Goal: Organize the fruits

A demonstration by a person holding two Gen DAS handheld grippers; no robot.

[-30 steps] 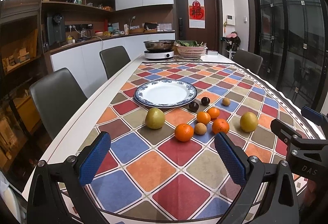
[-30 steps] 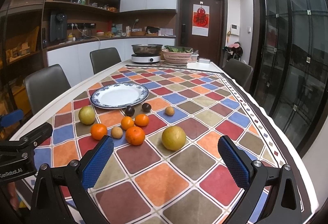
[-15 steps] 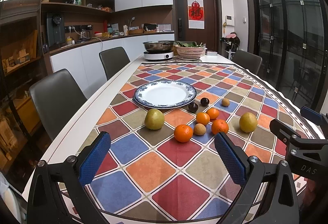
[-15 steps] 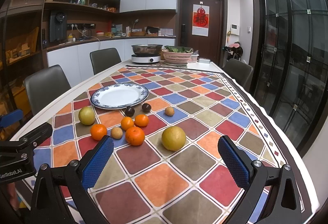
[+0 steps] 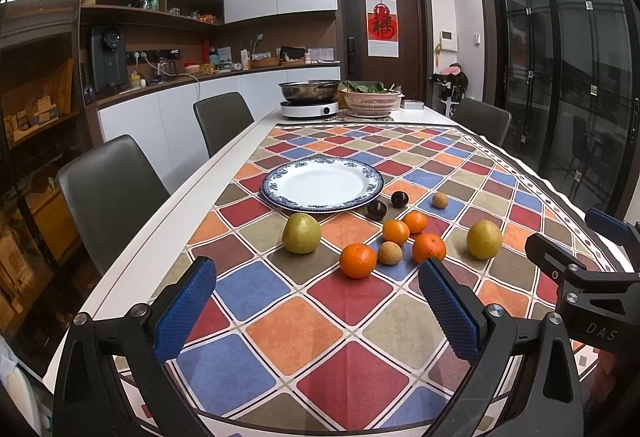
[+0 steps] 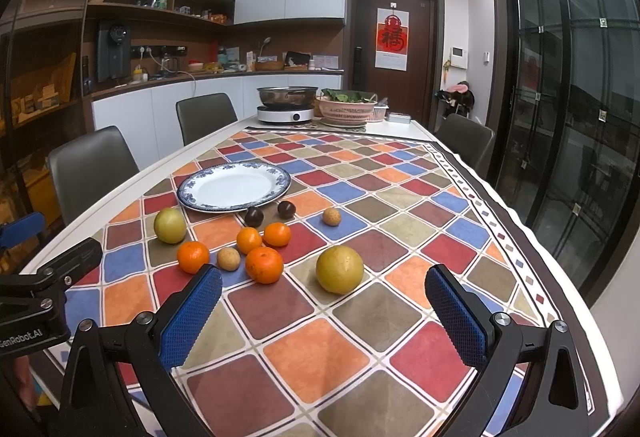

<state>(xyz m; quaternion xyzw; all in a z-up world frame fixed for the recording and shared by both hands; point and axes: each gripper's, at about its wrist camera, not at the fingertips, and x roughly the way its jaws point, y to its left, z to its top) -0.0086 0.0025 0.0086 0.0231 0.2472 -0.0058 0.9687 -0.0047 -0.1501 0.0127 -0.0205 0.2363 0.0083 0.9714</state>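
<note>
Kitchen, long table with checkered multicolour cloth (image 5: 304,321). Blue-rimmed white plate (image 5: 322,184) sits bare; fruit loose just in front. Yellow-green pears (image 6: 339,269) firm, heavy: take at the widest part. Orange tangerines (image 5: 358,260) soft. My left gripper (image 5: 316,311) and right gripper (image 6: 324,319) gape, holding nothing.

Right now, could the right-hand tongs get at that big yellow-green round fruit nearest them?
Probably yes. The right tongs stand open, and the big yellow-green round fruit sits just ahead on the checked tablecloth with nothing in between.
</note>
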